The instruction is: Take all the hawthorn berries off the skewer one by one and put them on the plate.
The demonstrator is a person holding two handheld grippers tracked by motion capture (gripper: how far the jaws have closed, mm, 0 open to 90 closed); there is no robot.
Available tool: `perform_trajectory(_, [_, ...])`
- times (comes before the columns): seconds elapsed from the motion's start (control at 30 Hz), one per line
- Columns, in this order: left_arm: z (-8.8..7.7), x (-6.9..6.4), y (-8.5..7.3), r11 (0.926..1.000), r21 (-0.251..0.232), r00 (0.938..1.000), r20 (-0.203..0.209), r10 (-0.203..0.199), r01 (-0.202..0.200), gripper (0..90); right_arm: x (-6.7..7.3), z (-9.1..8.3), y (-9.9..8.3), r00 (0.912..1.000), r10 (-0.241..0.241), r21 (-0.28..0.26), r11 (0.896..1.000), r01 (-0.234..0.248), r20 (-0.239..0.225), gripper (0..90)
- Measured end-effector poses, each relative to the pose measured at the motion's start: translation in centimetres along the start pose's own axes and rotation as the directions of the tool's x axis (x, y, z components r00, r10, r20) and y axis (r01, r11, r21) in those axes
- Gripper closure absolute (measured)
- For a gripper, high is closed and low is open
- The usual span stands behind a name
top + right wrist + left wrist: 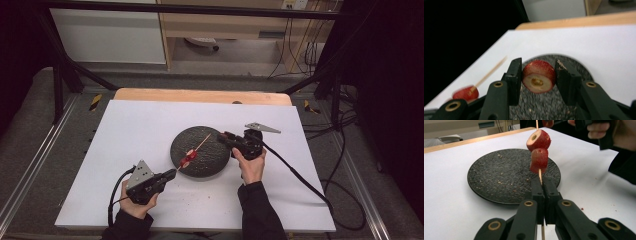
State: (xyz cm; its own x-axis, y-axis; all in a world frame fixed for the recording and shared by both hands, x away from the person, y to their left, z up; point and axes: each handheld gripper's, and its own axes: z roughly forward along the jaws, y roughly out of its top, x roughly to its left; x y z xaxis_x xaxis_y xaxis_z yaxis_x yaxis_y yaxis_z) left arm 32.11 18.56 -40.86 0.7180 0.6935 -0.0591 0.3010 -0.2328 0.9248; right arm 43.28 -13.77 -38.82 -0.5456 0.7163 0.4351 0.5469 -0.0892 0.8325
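My left gripper (172,174) (542,180) is shut on the lower end of a thin wooden skewer (540,173) (201,143). The skewer slants up over the black round plate (210,162) (499,175). Two red strawberry pieces (539,160) (188,158) are threaded on it, one above the other. My right gripper (225,136) (538,65) hovers at the plate's right rim, near the skewer's free tip. It is shut on a strawberry slice (539,76) whose cut face with a central hole faces the camera. In the right gripper view the skewer (491,71) and a threaded piece (465,93) show blurred at the left.
A white sheet (135,130) covers the table, with a wooden edge (200,95) at the back. Crumbs lie on the plate. Cables trail from both grippers across the sheet. Dark frame bars and floor cables surround the table.
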Motion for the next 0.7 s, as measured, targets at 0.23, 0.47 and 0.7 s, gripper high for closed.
perform_trajectory(0.23, [0.2,0.2,-0.1,0.9999,0.013,1.0000,-0.001,-0.002,0.002,88.4,-0.3,2.8,-2.8,1.0000,0.001,0.100,0.995,-0.002,0.009,59.4])
perform_trajectory(0.47, [0.4,0.2,-0.2,0.9997,0.025,1.0000,0.001,-0.004,0.004,88.4,-0.7,4.4,-4.6,0.9995,-0.016,0.176,0.984,0.011,0.028,59.1])
perform_trajectory(0.7, [0.6,0.1,-0.3,0.9993,0.037,1.0000,0.007,0.001,-0.001,88.4,-0.9,4.7,-5.1,0.9986,-0.035,0.210,0.977,0.027,0.038,57.5])
